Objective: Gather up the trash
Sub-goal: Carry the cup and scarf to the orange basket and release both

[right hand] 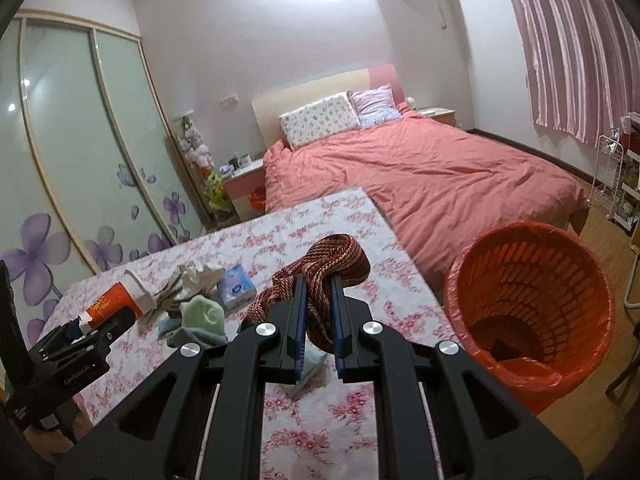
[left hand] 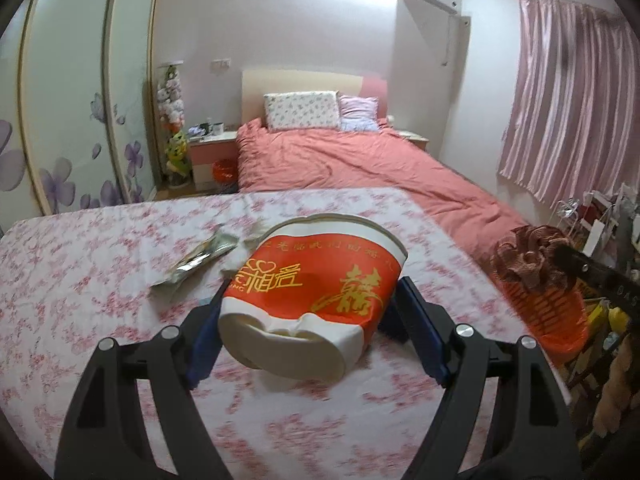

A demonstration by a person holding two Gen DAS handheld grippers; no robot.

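Note:
My left gripper (left hand: pixel 310 300) is shut on a crushed red-and-white paper cup (left hand: pixel 316 280) and holds it above the floral tablecloth (left hand: pixel 80 280). The cup also shows in the right wrist view (right hand: pixel 116 300), with the left gripper (right hand: pixel 86 330) around it. My right gripper (right hand: pixel 318 312) is shut on a red-brown braided cord (right hand: pixel 332 260), held above the table's right side. The cord also shows in the left wrist view (left hand: pixel 528 256), over the orange trash basket (left hand: pixel 552 312). The basket (right hand: pixel 532 292) stands on the floor right of the table, lined with an orange bag.
A silver wrapper (left hand: pixel 196 256) lies on the table behind the cup. Crumpled tissue (right hand: pixel 196 276), a blue tissue pack (right hand: pixel 236 288) and a green cloth (right hand: pixel 200 316) lie on the table. A pink bed (right hand: pixel 420 176) stands beyond, a wardrobe (right hand: pixel 80 152) to the left.

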